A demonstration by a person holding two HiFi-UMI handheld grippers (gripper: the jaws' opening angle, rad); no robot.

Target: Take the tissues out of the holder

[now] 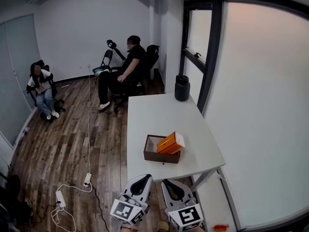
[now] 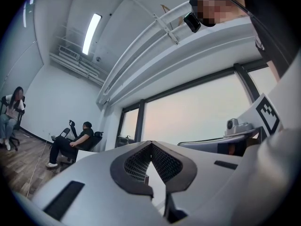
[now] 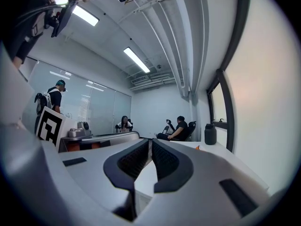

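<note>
Head view: tissue pack point(image 1: 171, 143) slants up rightward in holder point(image 1: 153, 155); both hand-held grippers point(image 1: 144, 178) point(image 1: 169, 182) closed.

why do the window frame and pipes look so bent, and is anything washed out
Head view: wide-angle lens bows the window frame and table edges; light is soft, with no hard shadows. Left gripper view: heavy bending of the ceiling pipes, black corners, window washed out pale. Right gripper view: same bending and dark rim, ceiling lights blown out.
</note>
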